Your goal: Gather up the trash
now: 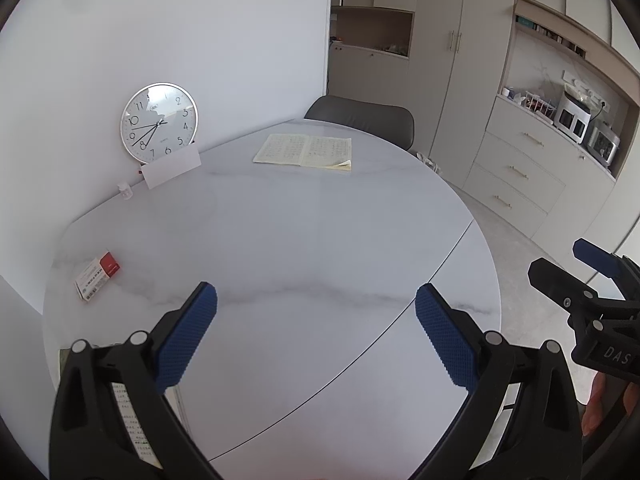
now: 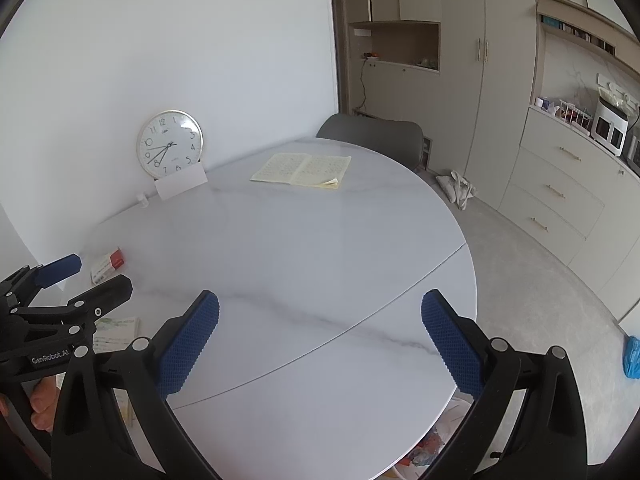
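Note:
My left gripper hangs open over the near part of the white marble table, nothing between its blue pads. A red-and-white carton lies at the table's left edge, ahead and left of it. A printed leaflet shows under its left finger. My right gripper is also open and empty above the table, beside the left gripper. The carton and the leaflet sit left of it. A bin with crumpled trash peeks out below the table's near right rim.
An open notebook lies at the far side before a grey chair. A clock, a white card and a small bottle stand by the wall. Cabinets line the right; a white bag and a blue bag lie on the floor.

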`<state>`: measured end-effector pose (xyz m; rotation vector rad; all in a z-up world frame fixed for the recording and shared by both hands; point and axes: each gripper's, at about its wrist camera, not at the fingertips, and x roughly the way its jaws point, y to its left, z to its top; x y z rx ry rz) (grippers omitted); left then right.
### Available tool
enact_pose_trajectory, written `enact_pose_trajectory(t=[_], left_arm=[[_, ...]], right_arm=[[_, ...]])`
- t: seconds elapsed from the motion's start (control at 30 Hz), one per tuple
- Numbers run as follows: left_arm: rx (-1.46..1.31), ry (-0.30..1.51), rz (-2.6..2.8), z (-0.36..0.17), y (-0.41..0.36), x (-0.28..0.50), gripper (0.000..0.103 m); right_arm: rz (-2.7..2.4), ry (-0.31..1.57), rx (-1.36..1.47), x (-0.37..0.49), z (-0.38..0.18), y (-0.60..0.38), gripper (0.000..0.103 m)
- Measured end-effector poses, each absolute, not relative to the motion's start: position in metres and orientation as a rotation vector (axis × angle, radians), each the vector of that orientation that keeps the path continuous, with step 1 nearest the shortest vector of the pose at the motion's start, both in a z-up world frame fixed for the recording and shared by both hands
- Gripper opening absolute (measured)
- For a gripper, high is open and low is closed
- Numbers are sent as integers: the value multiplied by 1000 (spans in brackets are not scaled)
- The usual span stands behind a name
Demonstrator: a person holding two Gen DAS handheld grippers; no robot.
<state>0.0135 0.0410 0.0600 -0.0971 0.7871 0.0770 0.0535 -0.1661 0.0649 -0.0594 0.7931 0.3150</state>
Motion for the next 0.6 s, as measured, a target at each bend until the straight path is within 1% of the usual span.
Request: enact_pose_trajectory(t=[0.6], left_arm=[[-101,794,73,59,42,15,95]], right_arm=[[312,803,-55,55,60,-168,101]])
